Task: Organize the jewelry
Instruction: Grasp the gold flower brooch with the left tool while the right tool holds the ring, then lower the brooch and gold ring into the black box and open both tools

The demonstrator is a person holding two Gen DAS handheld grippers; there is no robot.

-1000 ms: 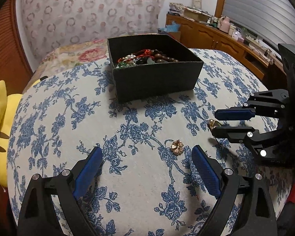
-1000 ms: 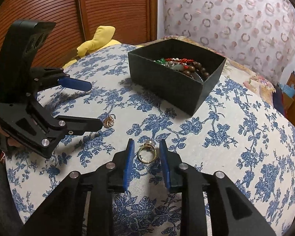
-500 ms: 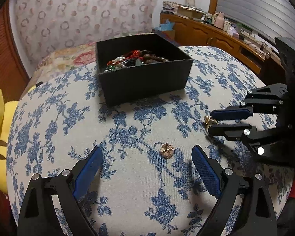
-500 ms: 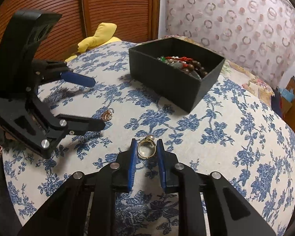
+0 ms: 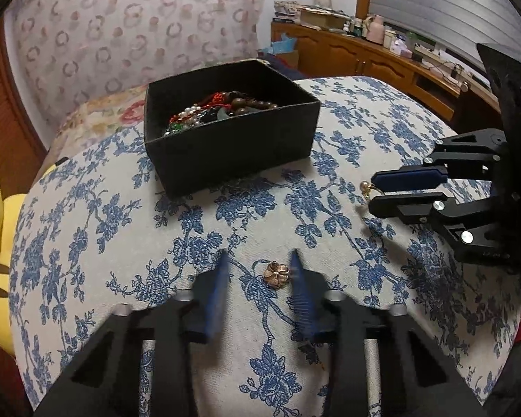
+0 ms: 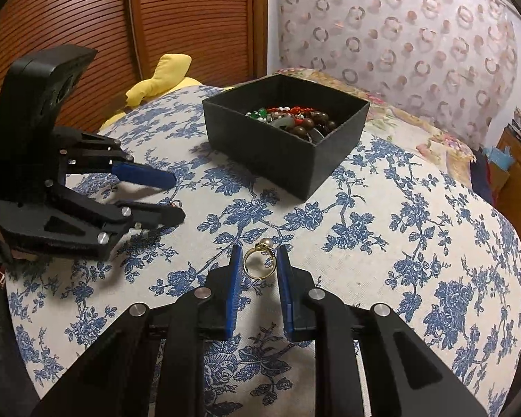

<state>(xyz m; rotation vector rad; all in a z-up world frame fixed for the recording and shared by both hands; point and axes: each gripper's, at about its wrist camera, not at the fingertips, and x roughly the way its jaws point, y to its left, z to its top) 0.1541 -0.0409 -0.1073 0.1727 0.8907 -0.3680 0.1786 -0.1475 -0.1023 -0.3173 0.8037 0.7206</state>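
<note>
Ring [image 6: 258,260] now sits clamped in the right gripper [image 6: 259,255]; left gripper [image 5: 258,264] narrows, not yet closed, around the brooch [image 5: 277,274]; boxing follows.

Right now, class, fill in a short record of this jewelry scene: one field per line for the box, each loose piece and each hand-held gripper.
box: black box, open, on the floral cloth, holding mixed beads
ring: gold ring with a pearl, between the fingers of the right hand-held gripper; grip cannot be told
flower piece: small flower-shaped piece lying on the cloth
left hand-held gripper: fingers either side of the flower piece, blurred, not gripping it
</note>
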